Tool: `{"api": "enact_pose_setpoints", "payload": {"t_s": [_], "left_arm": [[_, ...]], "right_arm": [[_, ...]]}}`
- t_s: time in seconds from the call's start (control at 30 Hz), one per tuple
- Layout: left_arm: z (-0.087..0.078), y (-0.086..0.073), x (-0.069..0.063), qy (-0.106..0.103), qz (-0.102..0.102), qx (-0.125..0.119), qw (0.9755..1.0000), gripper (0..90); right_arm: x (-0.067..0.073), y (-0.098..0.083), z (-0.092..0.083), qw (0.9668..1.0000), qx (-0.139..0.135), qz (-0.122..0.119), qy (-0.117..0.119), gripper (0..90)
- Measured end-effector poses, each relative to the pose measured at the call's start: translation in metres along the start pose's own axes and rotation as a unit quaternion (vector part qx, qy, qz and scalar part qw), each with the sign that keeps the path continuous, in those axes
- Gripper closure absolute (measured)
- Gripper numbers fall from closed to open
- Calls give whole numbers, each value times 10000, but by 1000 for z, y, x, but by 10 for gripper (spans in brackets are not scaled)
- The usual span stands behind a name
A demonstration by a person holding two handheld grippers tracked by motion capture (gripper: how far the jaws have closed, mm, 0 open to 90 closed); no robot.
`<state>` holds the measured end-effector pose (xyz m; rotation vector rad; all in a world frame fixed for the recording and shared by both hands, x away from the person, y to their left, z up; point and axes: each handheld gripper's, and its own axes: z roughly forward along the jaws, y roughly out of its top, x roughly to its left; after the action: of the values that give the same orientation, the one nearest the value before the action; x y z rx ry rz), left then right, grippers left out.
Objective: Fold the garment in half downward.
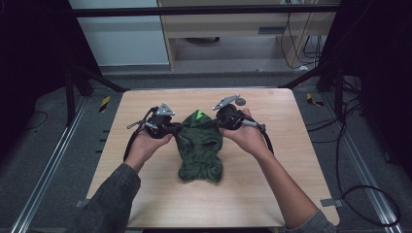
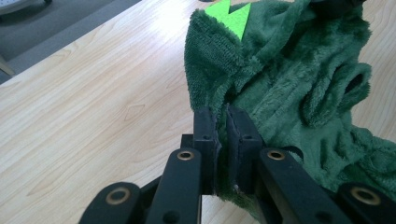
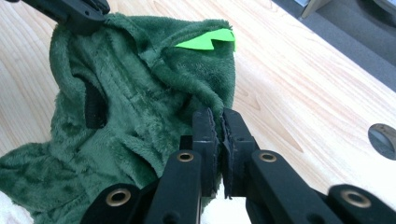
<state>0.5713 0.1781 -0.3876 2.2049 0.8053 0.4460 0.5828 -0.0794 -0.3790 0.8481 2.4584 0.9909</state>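
Observation:
A dark green plush garment [image 1: 199, 148] with a bright green zigzag patch [image 1: 199, 115] at its hood lies in the middle of the wooden table [image 1: 272, 194]. My left gripper [image 1: 171, 127] is shut on the garment's left edge near the hood; the left gripper view has the fleece [image 2: 289, 79] pinched between the two black jaws. On the opposite side, my right gripper [image 1: 219, 124] is shut on the right edge, with fabric [image 3: 140, 102] caught between its jaws. Both hands hold the upper part slightly stretched while the lower part rests crumpled on the table.
A round hole [image 1: 240, 102] sits in the tabletop at the back, right of the centre. Black frame bars [image 1: 97, 80] rise behind the table's far corners. Cables [image 1: 364, 194] lie on the floor to the right. Light wood shows on both sides of the garment.

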Motion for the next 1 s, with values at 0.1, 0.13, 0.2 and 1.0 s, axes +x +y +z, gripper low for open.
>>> {"api": "enact_pose_setpoints", "payload": {"t_s": [0.1, 0.13, 0.2, 1.0], "left_arm": [[0, 2, 2, 17, -30, -19, 10000, 829], [-1, 4, 2, 30, -22, -35, 10000, 829], [-2, 8, 3, 76, -16, -74, 9999, 829], [1, -13, -14, 163, 162, -61, 9997, 827]], "right_arm": [[-2, 1, 0, 10000, -19, 33, -31, 853], [-2, 1, 0, 10000, -19, 33, -31, 853], [-4, 5, -1, 9999, -58, 64, -81, 853], [16, -20, 3, 9998, -116, -61, -167, 844]]}}
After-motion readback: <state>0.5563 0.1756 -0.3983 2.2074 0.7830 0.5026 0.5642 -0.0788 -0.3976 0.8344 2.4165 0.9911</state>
